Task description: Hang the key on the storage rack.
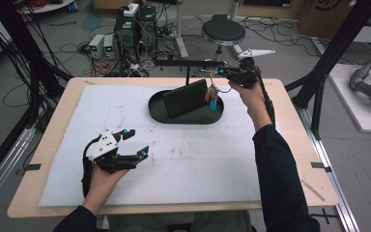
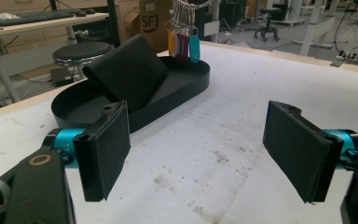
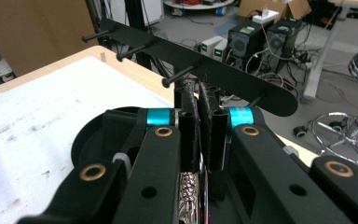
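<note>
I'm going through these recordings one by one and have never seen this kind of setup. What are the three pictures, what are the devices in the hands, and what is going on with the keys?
No robot here: a person at a table holds a hand-operated gripper with two black jaws in each hand. The high view looks down from above the person's side. The other two pictures come from cameras riding on each gripper, looking along its jaws.

The left gripper rests low over the white mat, jaws wide apart, holding nothing. The right gripper is raised at the far edge, jaws shut on a key ring from which a bunch of coloured key tags hangs.

On the mat sits a black oval tray with a black wallet-like pouch leaning in it. Behind it stands a black rack with pegs, close ahead of the right gripper's jaws.
</note>
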`<state>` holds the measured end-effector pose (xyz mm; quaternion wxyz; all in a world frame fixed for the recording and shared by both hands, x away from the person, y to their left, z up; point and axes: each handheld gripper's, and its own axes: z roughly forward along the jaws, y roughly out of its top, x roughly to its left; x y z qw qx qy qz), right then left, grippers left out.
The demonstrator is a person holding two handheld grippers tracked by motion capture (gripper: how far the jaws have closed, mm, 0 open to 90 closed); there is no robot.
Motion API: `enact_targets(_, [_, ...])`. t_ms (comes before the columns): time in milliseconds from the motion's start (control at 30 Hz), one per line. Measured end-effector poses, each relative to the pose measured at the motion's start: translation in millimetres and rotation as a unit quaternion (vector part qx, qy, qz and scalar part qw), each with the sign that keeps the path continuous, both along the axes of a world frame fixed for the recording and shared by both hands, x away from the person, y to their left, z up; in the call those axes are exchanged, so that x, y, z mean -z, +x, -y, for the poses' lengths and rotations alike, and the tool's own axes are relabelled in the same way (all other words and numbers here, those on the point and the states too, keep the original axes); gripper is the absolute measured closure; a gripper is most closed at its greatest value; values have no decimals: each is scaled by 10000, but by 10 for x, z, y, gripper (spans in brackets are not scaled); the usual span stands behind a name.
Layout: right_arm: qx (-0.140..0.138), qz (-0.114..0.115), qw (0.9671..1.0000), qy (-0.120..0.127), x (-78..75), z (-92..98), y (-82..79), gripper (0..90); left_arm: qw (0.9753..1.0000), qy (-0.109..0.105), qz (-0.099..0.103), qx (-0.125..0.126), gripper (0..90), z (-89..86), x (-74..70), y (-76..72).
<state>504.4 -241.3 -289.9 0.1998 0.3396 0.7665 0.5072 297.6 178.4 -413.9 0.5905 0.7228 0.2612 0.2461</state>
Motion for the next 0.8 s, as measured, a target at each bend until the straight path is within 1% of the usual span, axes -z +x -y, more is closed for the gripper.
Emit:
enact_targets(33, [24,-16,10000,-11,0,-4,8,874,10000,13,1,3,230,-4,-1,-2])
enact_targets(133, [115,53,9999,-22,-1,-16,29,874,10000,-16,4,-5,230,-12,2,-8])
enact_targets(200, [161,31,9999,-53,12,-12,54,874,10000,7,7,-6,230,-22,2,-9])
enact_targets(300, [299,-48,9995,-51,43,5,90,874,10000,-23,-4,-38,230,-32,6,-18])
enact_targets(433, [360,-74,9993,-49,70,25,126,874,10000,-14,4,-49,230,-41,5,-24])
enact_targets(633, [338,-51,9994,-59,102,45,168,873,10000,-23,1,-59,230,-48,9,-31])
enact_targets(667, [351,-49,9994,-50,105,42,171,873,10000,1,14,-63,230,-55,6,-31])
enact_targets(700, [348,-12,9994,-84,111,41,179,873,10000,0,15,-62,230,-57,5,-32])
enact_targets(800, [353,-16,9993,-107,130,47,200,873,10000,-13,9,-66,230,-59,8,-35])
